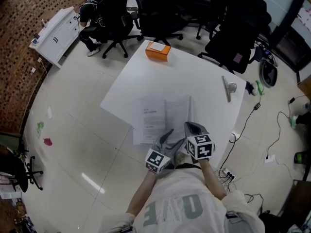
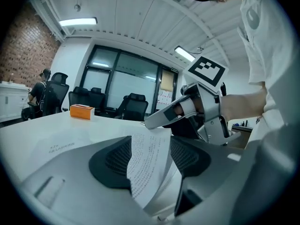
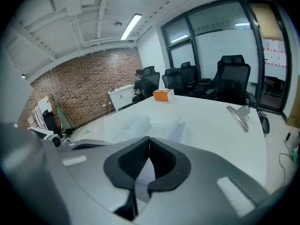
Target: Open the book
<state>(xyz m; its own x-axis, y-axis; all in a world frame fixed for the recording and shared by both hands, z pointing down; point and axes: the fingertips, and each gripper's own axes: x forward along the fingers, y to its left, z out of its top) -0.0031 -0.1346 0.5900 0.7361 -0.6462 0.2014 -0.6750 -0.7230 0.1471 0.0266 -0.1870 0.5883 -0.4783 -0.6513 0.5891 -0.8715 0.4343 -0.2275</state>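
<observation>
In the head view, the book (image 1: 154, 116) lay open on the white tabletop (image 1: 204, 76), near its lower edge and just above both claws. One page (image 1: 189, 109) stood upright from the book's right half. The right claw (image 1: 191, 126) was at the foot of that page, and the left claw (image 1: 171, 139) sat just beside it to the lower left. An orange box (image 1: 158, 51) stood closed at the tabletop's far corner, top centre of the frame, so we could not see what it held. A metal clip (image 1: 227, 88) lay toward the right edge. Black office chairs (image 1: 160, 8) ringed the far side, and a person (image 1: 88, 13) sat at the upper left beside a white cabinet (image 1: 56, 32).

In the left gripper view, the left claw (image 2: 152, 144) stood wide, its dark pads well apart. The printed page rose between them, and the pads were not clamped on it. The right claw (image 2: 152, 122) reached in from the right of the frame, its tip pinching the page's upper edge. The orange box sat far off at the left.

In the right gripper view, the right claw (image 3: 148, 142) was closed on the thin page, a sliver of which showed between the pads. Beyond the pads the open book lay at centre, with the box farther back and the clip at the right.
</observation>
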